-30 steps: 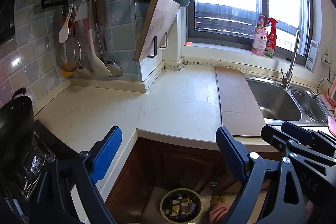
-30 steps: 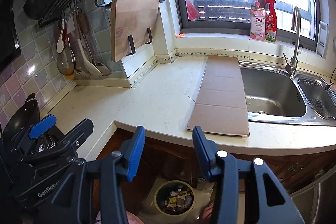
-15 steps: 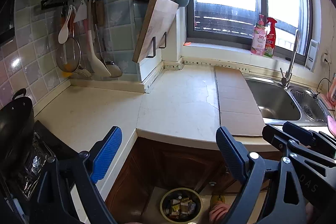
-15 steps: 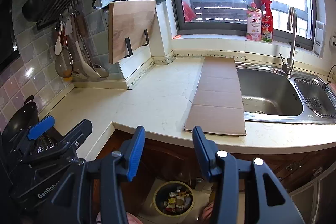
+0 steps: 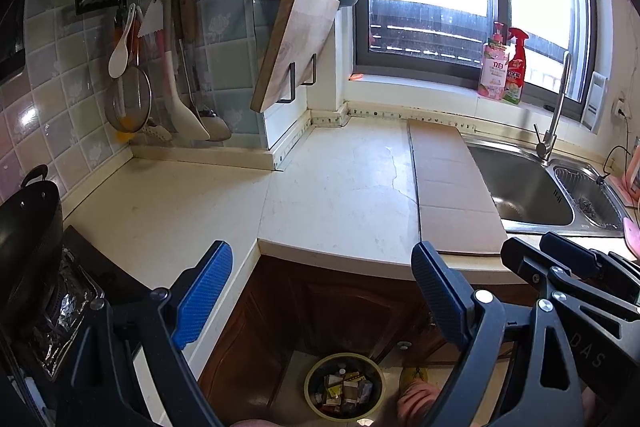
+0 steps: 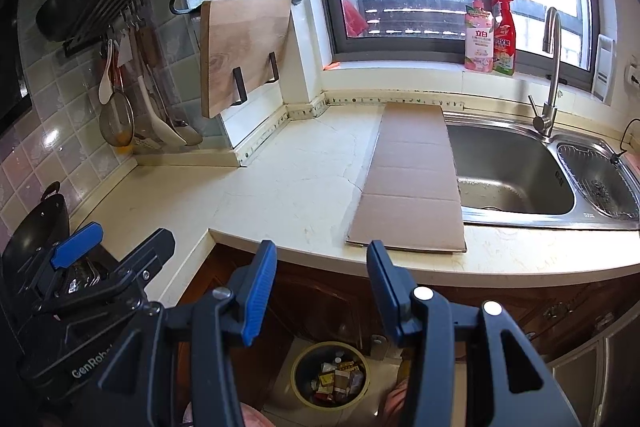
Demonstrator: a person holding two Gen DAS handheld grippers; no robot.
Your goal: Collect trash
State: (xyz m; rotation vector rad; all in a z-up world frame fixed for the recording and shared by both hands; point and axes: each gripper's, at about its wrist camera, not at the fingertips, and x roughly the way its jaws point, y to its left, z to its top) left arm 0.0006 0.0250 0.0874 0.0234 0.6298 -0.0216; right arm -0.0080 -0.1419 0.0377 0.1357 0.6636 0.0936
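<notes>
Nothing much has moved since the earlier pictures: both tongs hang in the same place and the kitchen looks the same.

The big pale counter (image 6: 280, 195) bends around a corner, with a steel sink (image 6: 516, 171) at its right end. A long flat piece of cardboard (image 6: 412, 179) lies on the counter, just beside the sink's left edge, and its near end almost reaches the counter's front edge. It looks like the trash left to pick up. It is probably light and a bit stiff, but it could bend along its folds. A good spot to take hold seems to be the near end, by the counter's front edge, where a finger could slide under.

Most of the counter is bare, so there is plenty of open room to move. A black pot (image 5: 28, 227) sits at the far left end.

Down on the floor, under the counter's front edge, stands a round bin (image 6: 332, 379) with trash already inside.

The left tongs (image 5: 320, 291) are spread wide and hold nothing. The right tongs (image 6: 322, 291) are spread too, not as wide, and are also empty.
</notes>
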